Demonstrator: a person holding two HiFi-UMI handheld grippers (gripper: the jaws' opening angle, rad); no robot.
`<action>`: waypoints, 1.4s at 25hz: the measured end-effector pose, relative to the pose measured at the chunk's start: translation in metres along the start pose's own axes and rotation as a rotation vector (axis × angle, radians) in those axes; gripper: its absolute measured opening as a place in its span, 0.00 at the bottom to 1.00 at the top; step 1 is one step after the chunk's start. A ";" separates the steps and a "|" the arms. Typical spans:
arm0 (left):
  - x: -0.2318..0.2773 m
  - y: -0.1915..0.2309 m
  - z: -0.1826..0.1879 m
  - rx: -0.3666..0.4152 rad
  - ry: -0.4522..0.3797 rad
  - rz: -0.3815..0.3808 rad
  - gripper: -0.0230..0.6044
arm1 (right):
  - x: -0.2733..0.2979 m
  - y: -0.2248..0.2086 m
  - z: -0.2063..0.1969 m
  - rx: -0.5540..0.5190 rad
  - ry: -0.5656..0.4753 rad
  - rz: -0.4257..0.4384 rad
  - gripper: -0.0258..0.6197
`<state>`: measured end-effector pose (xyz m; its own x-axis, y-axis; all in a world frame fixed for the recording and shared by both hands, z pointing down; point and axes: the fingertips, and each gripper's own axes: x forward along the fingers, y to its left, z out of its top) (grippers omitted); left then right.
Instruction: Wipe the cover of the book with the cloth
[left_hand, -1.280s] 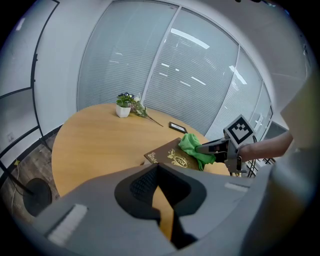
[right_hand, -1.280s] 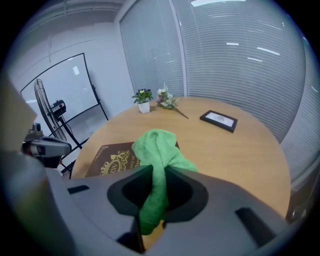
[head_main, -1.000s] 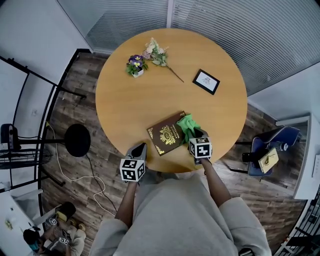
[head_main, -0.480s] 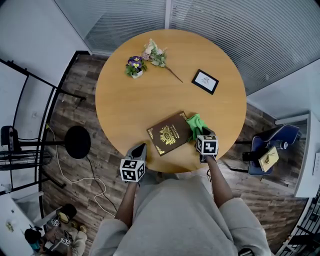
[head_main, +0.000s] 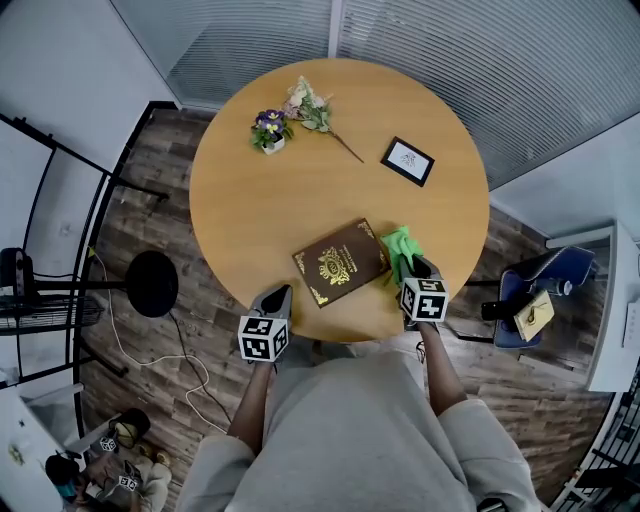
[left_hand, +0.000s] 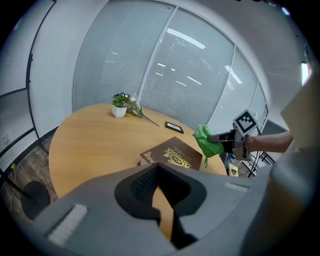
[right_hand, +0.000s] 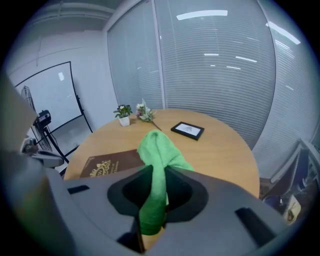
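Note:
A brown book (head_main: 340, 263) with gold print lies closed near the front edge of the round wooden table (head_main: 280, 200). My right gripper (head_main: 408, 265) is shut on a green cloth (head_main: 399, 247), which hangs just off the book's right edge. In the right gripper view the cloth (right_hand: 157, 155) bulges out of the gripper (right_hand: 159, 186), with the book (right_hand: 107, 164) to its left. My left gripper (head_main: 278, 297) hovers at the table's front edge, left of the book, shut and holding nothing. In the left gripper view the gripper (left_hand: 159, 172) faces the book (left_hand: 174, 156) and the cloth (left_hand: 207, 140).
A small potted flower (head_main: 268, 131), a flower sprig (head_main: 316, 110) and a black-framed picture (head_main: 407, 161) lie on the far half of the table. A black round stand base (head_main: 153, 282) is on the floor at left, a blue chair (head_main: 545, 290) at right.
My right gripper has carried the cloth to the right, from the book's right corner to just past its edge. The left gripper and the book have stayed put.

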<state>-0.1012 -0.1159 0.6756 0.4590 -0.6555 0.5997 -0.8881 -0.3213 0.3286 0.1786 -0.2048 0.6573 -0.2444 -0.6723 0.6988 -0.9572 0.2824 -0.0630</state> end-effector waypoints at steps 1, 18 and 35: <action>0.000 0.000 0.000 0.000 -0.002 -0.001 0.05 | -0.004 0.008 0.004 -0.009 -0.013 0.015 0.16; -0.022 0.008 -0.005 -0.010 -0.032 0.031 0.05 | -0.028 0.158 -0.013 -0.133 -0.013 0.297 0.16; -0.042 0.024 -0.019 -0.037 -0.024 0.070 0.05 | -0.004 0.207 -0.074 -0.162 0.119 0.369 0.16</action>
<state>-0.1412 -0.0833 0.6724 0.3948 -0.6915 0.6049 -0.9164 -0.2492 0.3133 -0.0072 -0.0932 0.6941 -0.5375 -0.4246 0.7286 -0.7699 0.5996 -0.2186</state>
